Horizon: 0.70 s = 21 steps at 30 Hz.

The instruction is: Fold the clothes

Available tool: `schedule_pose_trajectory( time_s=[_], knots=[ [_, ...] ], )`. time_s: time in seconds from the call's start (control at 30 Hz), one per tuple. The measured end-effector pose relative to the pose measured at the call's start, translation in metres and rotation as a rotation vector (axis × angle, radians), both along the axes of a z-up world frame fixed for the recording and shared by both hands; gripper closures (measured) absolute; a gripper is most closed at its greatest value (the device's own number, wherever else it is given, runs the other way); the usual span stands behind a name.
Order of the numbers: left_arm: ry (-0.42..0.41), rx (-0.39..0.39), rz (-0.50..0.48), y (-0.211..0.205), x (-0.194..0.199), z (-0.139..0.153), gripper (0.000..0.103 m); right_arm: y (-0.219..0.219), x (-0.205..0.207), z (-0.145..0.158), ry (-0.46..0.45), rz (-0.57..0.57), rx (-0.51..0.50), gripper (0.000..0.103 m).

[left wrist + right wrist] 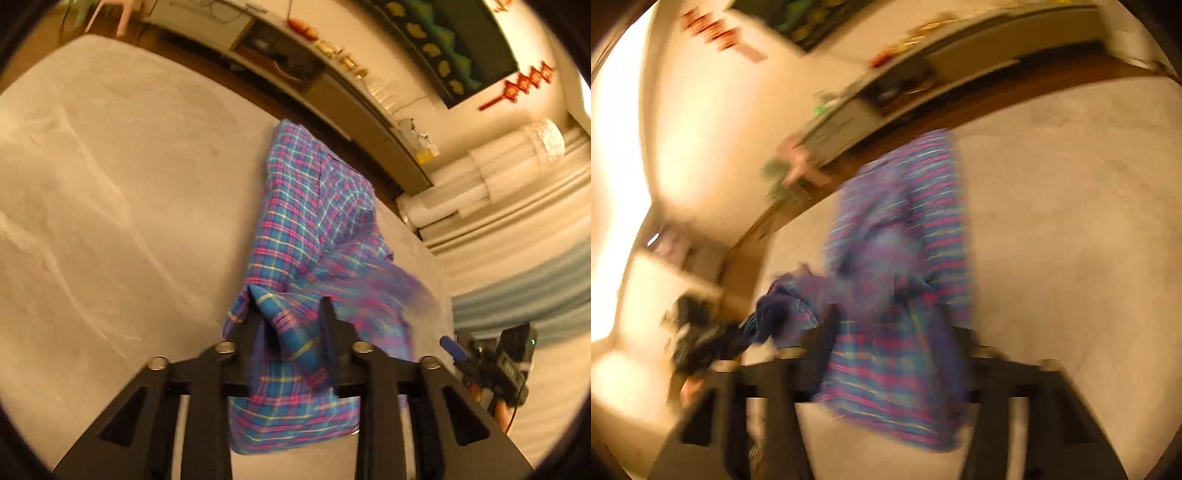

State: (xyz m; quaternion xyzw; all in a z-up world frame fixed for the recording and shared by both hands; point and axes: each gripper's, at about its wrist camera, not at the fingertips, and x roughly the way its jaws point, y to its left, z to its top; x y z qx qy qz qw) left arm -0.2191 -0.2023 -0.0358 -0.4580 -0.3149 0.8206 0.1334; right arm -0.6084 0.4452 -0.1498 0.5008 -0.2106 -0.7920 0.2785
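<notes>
- Your left hand-held gripper point(291, 314) has its jaws standing partly apart, with a bunched fold of the plaid shirt point(317, 206) lying between the black fingers point(328, 321); whether the pads press on the cloth you cannot tell from this view.
- The rest of the plaid shirt runs ahead of the left hand-held gripper, spread over the pale grey carpet point(110, 184), with more cloth hanging below the jaws.
- Off to the right of your left hand-held gripper, the right hand-held gripper point(452, 345) shows with a blue tip, close beside the shirt's blurred edge.
- The right wrist view is heavily blurred: the right hand-held gripper point(894, 332) has cloth draped across and between its jaws, which stand fairly wide; a firm grip cannot be confirmed.
- In that view the left hand-held gripper point(750, 328) sits to the left, with shirt cloth at its tip.
- No brand, label or writing can be read anywhere; the red hanging ornament point(517, 86) on the wall is too small to make out.
</notes>
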Motion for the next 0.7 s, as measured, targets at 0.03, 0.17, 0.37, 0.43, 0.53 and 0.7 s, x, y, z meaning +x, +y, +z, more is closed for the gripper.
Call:
schedule_pose_trajectory(
  time_s=[0.03, 0.17, 0.37, 0.43, 0.53, 0.7],
  knots=[
    [0.040, 0.006, 0.017, -0.008, 0.014, 0.001, 0.054, 0.007, 0.006, -0.003, 0.012, -0.002, -0.012, 0.043],
    [0.123, -0.017, 0.073, -0.022, 0.063, -0.014, 0.048, 0.003, 0.057, -0.023, 0.105, 0.133, 0.044, 0.043],
    [0.070, -0.105, -0.122, 0.039, 0.066, -0.061, 0.048, -0.033, 0.066, -0.050, 0.124, 0.235, 0.201, 0.064],
    [0.111, -0.156, -0.159, 0.055, 0.059, -0.059, 0.049, -0.031, 0.073, -0.049, 0.131, 0.222, 0.215, 0.089],
    [0.192, -0.128, -0.237, 0.069, 0.057, -0.049, 0.076, -0.019, 0.099, -0.029, 0.169, 0.225, 0.207, 0.096],
    [0.177, -0.107, -0.304, 0.069, 0.059, -0.049, 0.078, -0.023, 0.129, -0.025, 0.181, 0.223, 0.207, 0.096]
  ],
)
